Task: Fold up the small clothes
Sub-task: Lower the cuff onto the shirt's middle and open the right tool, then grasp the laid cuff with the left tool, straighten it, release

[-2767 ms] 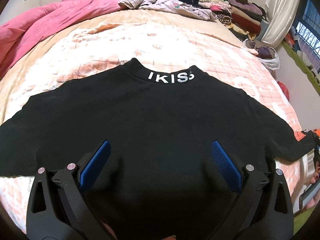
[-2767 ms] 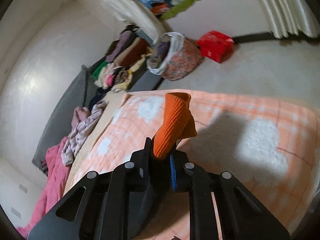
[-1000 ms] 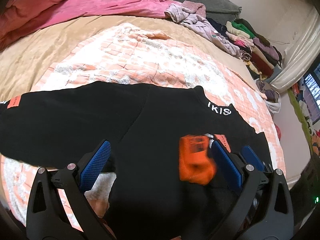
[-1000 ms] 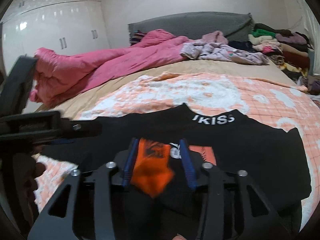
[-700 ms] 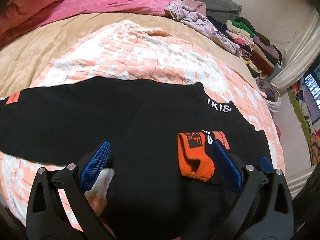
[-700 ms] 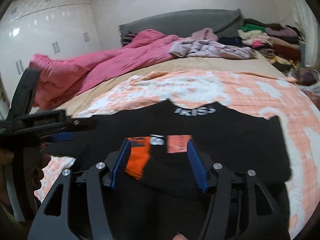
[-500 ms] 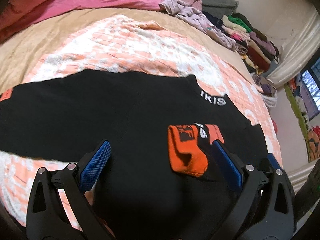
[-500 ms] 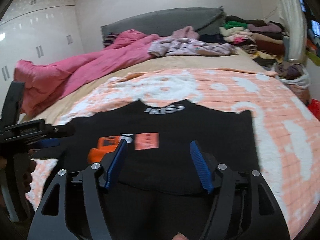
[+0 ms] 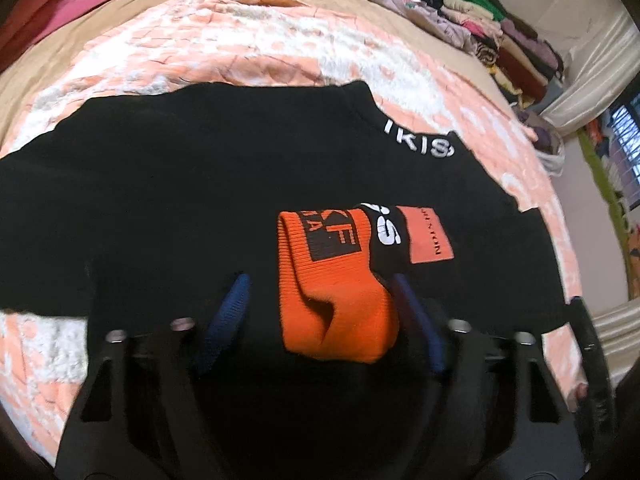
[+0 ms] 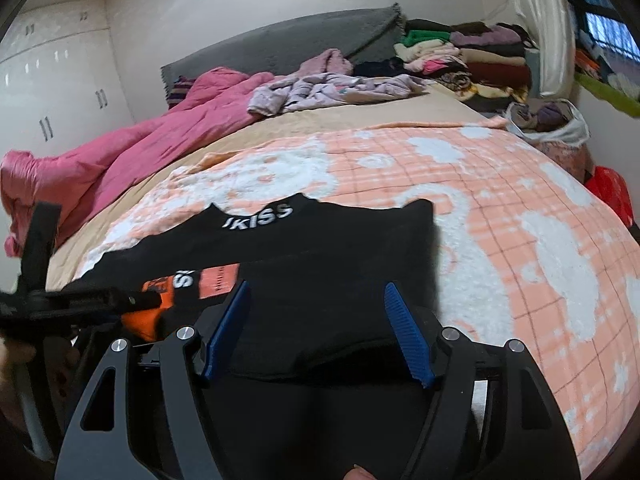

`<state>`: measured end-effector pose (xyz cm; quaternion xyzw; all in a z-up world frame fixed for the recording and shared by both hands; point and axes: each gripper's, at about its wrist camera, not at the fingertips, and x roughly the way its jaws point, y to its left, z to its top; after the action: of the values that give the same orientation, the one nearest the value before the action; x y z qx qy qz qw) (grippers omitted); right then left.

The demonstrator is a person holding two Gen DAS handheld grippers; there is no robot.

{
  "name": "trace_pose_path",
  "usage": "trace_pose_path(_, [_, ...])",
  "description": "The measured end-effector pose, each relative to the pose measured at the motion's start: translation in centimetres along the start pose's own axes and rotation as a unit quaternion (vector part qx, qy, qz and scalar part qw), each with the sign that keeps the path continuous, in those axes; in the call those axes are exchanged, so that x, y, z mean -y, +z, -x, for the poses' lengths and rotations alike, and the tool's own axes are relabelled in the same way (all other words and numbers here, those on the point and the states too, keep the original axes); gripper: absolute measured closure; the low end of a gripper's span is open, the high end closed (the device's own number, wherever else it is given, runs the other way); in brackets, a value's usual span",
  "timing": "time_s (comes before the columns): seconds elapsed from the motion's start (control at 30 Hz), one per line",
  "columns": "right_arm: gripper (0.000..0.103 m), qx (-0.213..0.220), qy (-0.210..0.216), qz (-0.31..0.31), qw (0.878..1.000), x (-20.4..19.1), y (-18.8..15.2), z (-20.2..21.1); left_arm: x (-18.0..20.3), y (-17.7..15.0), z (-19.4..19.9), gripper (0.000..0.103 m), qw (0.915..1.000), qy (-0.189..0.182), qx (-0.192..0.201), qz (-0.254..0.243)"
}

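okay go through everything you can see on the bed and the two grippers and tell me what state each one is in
Black sweater: spread flat on the bed, one sleeve folded across its front.
Orange cuff: lying on the sweater, between the left gripper's jaws.
Left gripper: jaws just closing around the cuff, not yet pressing it.
Right gripper: open, nothing between its jaws.
Pink duvet: bunched up.
Lilac clothes: crumpled, unfolded.
Stacked clothes: folded in a pile.

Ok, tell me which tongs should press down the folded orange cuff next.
Left, probably. The left tongs already straddle the orange cuff, jaws just closing around it. The right tongs stand open over bare black sweater, off to the side.
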<state>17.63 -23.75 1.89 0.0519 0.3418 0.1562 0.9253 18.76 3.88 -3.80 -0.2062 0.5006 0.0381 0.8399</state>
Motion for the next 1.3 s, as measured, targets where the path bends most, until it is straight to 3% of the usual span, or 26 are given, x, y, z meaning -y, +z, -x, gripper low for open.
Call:
trace_pose_path(0.07, [0.035,0.002,-0.006,-0.012,1.000,0.9,0.0,0.1,0.6,-0.1,-0.3,0.076,0.9998,0.016,0.009,-0.010])
trace_pose_path(0.13, [0.035,0.002,-0.012,-0.024,1.000,2.1,0.1,0.3,1.1,-0.1,-0.3,0.091,0.9997,0.005,0.015,-0.020])
trace_pose_path(0.17, [0.035,0.003,-0.015,-0.028,0.999,2.5,0.0,0.4,1.4,0.0,0.0,0.092,0.9994,0.002,0.022,-0.026])
trace_pose_path(0.33, [0.035,0.006,-0.033,-0.054,0.998,4.7,0.0,0.7,2.1,0.8,2.8,0.094,0.9958,-0.003,0.075,-0.051])
trace_pose_path(0.5, [0.035,0.001,-0.042,-0.061,0.997,5.3,-0.2,0.3,1.4,1.7,4.5,0.094,0.9914,0.026,0.115,-0.057])
trace_pose_path(0.67, [0.035,-0.010,-0.043,-0.055,0.998,5.0,-0.3,-0.2,-0.4,2.0,4.2,0.090,0.9927,0.039,0.107,-0.040])
trace_pose_path(0.93, [0.035,-0.011,-0.049,-0.039,0.998,4.2,-0.2,-0.2,-2.7,2.0,5.9,0.090,0.9891,0.067,0.127,-0.032])
trace_pose_path(1.07, [0.035,-0.008,-0.053,-0.033,0.998,3.9,0.0,-0.1,-1.8,2.0,6.5,0.090,0.9885,0.059,0.131,-0.047])
trace_pose_path(1.3, [0.035,-0.006,-0.059,-0.030,0.998,3.9,0.1,0.1,1.1,1.4,4.1,0.083,0.9910,0.038,0.099,-0.082])
